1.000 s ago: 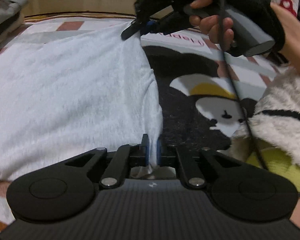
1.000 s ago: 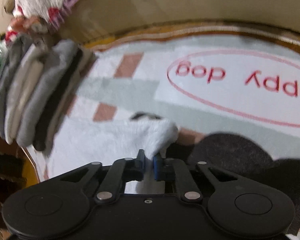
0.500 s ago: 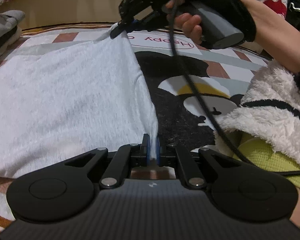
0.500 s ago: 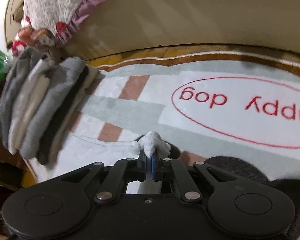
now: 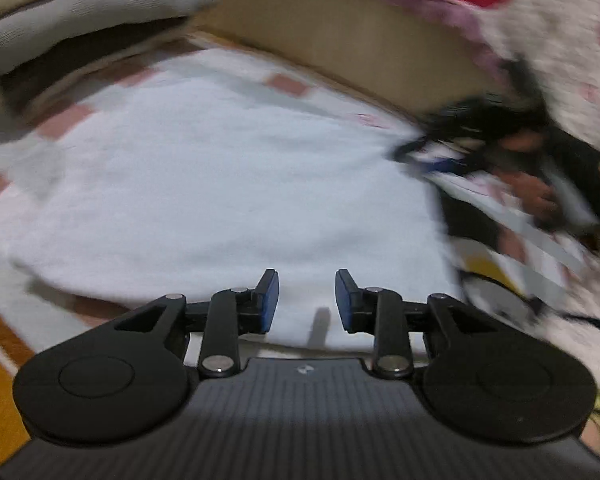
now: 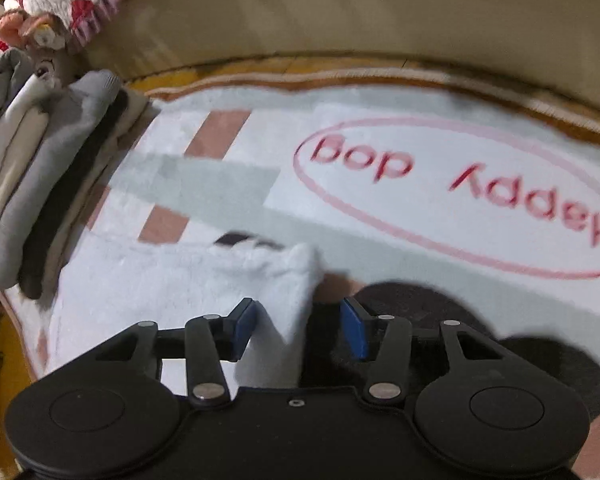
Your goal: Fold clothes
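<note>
**Both grippers released; white garment flat on rug**

Left gripper (image 5: 307, 300): jaws have just been opening and stand apart, nothing between them, garment edge lying beneath. Right gripper (image 6: 298, 326): jaws have just been opening, now wide; the garment's corner sits between the pads, neither pressing it. White garment (image 5: 220, 200) lies spread flat on the rug (image 6: 380, 240), beside the "Happy dog" print. A folded stack (image 6: 40, 184) rests at the rug's left edge. The left view is blurred.
</note>
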A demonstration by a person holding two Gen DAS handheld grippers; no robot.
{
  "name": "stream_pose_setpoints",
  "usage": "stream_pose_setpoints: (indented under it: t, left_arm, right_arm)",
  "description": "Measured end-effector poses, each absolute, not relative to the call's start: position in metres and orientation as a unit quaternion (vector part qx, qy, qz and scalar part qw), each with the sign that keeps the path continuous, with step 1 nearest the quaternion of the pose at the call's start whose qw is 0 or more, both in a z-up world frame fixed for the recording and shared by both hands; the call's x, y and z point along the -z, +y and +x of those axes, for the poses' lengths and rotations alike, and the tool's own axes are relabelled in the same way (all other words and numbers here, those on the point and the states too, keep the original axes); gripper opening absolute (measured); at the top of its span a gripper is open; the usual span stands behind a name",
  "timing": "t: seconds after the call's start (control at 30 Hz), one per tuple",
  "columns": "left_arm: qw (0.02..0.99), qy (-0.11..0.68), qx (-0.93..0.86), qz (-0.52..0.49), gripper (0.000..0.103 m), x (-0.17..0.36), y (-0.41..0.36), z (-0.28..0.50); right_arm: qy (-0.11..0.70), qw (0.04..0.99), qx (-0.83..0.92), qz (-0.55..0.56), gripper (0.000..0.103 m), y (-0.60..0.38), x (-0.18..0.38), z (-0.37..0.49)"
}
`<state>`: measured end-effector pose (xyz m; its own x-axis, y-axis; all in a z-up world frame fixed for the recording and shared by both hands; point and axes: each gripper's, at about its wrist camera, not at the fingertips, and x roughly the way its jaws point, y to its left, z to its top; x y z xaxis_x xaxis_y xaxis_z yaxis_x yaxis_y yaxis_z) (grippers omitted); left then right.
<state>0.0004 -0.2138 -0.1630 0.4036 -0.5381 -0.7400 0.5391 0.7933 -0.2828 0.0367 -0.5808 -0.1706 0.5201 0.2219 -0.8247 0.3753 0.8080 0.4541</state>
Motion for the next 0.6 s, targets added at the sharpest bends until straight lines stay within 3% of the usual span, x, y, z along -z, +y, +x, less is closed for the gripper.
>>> stream_pose_setpoints:
  t: [0.2,0.3,0.5,0.6]
  left_arm:
    - [0.862,0.471,0.186,-0.023,0.031,0.181,-0.176,0.011]
    - [0.872,0.457,0.164,0.056,0.031,0.174,-0.182,0.005]
    - [0.882,0.399,0.25,0.03,0.039,0.15,-0.189,-0.009]
    - [0.871,0.388,0.302,0.026,0.04,0.149,-0.208,-0.013]
  right_arm:
    - [0.499,0.799,0.027,0.335,0.054,-0.578,0.182,0.037]
    - [0.504,0.795,0.033,0.338,0.054,-0.578,0.183,0.035]
    - [0.52,0.773,0.009,0.364,0.055,-0.571,0.185,0.025]
    - [0.53,0.735,-0.03,0.421,0.066,-0.562,0.193,0.009]
